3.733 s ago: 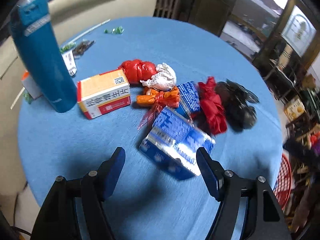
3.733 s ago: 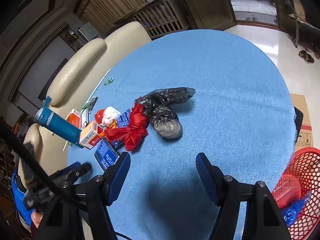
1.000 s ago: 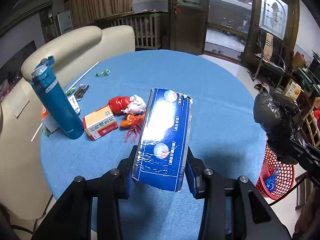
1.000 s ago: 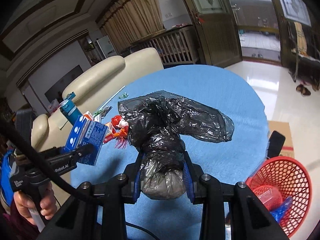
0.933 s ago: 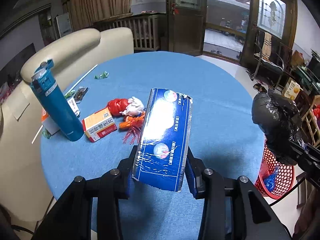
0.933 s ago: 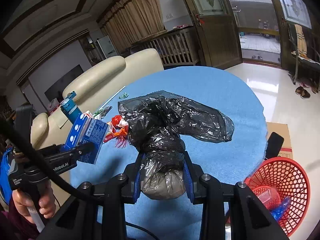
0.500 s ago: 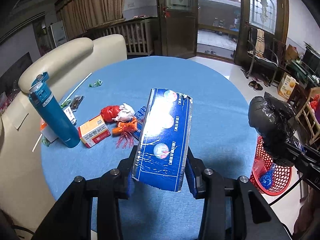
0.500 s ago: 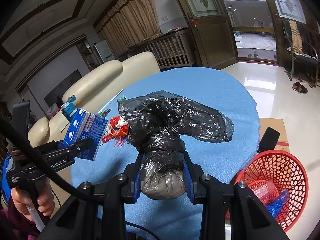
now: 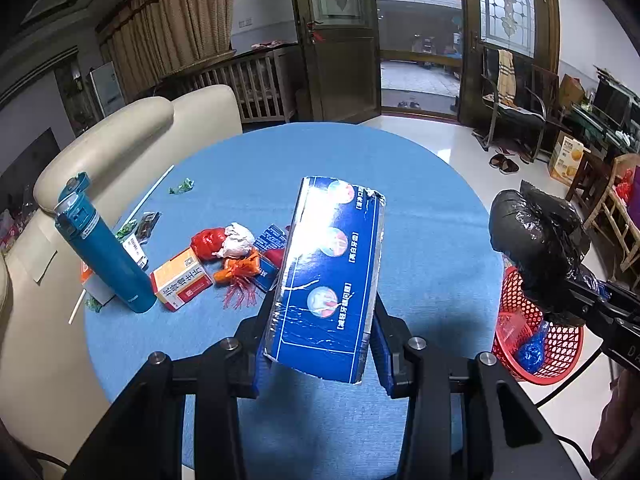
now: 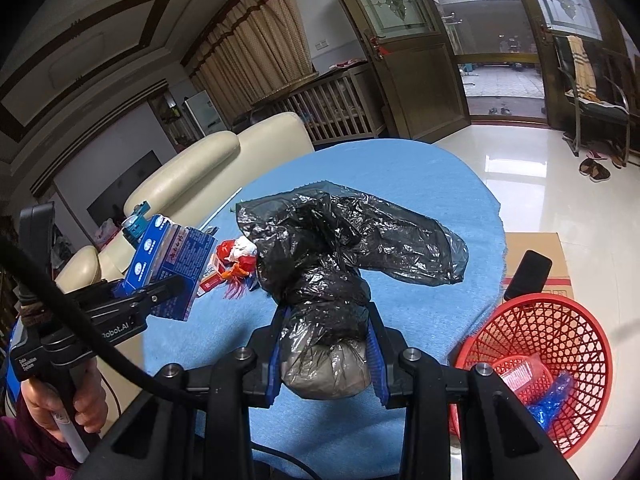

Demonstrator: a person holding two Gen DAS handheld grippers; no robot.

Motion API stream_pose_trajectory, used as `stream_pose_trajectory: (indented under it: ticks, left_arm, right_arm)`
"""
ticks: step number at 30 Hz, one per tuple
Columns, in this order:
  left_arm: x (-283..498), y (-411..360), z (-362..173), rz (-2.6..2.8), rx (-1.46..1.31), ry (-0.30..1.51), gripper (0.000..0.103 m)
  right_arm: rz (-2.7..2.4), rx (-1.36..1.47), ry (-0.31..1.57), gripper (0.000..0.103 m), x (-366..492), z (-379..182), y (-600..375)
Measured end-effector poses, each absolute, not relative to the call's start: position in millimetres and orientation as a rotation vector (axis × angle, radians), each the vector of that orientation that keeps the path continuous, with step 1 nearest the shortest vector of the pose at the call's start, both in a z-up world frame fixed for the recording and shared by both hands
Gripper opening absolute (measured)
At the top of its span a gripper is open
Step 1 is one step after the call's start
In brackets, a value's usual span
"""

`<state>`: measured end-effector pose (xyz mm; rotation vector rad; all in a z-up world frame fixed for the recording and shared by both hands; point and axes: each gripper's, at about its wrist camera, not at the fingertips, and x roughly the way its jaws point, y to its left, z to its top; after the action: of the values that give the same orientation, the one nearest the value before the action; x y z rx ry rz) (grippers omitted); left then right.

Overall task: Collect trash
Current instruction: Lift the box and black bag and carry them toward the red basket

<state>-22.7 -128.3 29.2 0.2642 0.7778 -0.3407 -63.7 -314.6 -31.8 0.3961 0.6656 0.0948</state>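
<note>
While clamped, the blue box (image 9: 326, 280) hides the table (image 9: 420, 240) behind it.

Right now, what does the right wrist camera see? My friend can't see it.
The right gripper squeezes a black bag above a blue table. A red basket sits to the right on the floor. On the left, the left gripper holds a blue box.

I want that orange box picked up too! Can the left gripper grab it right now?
Probably not yet. The left gripper is already clamped on the blue box, so its fingers are full; the orange box lies unblocked on the table.
</note>
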Motion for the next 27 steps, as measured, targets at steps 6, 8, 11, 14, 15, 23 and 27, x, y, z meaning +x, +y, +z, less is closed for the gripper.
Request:
stream_pose_trajectory:
  ticks: [6, 8, 11, 14, 15, 23, 27]
  left_arm:
    - [-25.1, -137.2, 29.5, -0.351, 0.285, 0.777, 0.044]
    - [-26.0, -140.8, 29.8, -0.356, 0.293, 0.775, 0.044]
    - [-27.4, -145.0, 30.5, -0.369, 0.302, 0.770, 0.044]
    - [-29.7, -149.2, 32.3, -0.384, 0.311, 0.764, 0.044]
    - [-30.8, -150.9, 33.7, -0.390, 0.312, 0.759, 0.044]
    - [-38.3, -167.7, 42.2, -0.442, 0.339, 0.725, 0.044]
    - [-37.3, -179.7, 43.4, -0.478, 0.339, 0.739, 0.044]
  right_arm:
    - [0.073, 0.392, 0.659, 0.037, -66.4, -32.0, -316.4]
    - [0.070, 0.398, 0.657, 0.037, -67.9, -31.8, -318.7]
    - [0.064, 0.401, 0.654, 0.037, -68.8, -30.4, -321.6]
    - [0.056, 0.403, 0.645, 0.037, -70.9, -28.1, -325.5]
    - [0.055, 0.405, 0.642, 0.037, -71.5, -27.4, -327.0]
    - [0.011, 0.409, 0.615, 0.037, -83.4, -21.9, -347.1]
    - [-0.019, 0.423, 0.608, 0.037, -91.0, -20.2, -359.4]
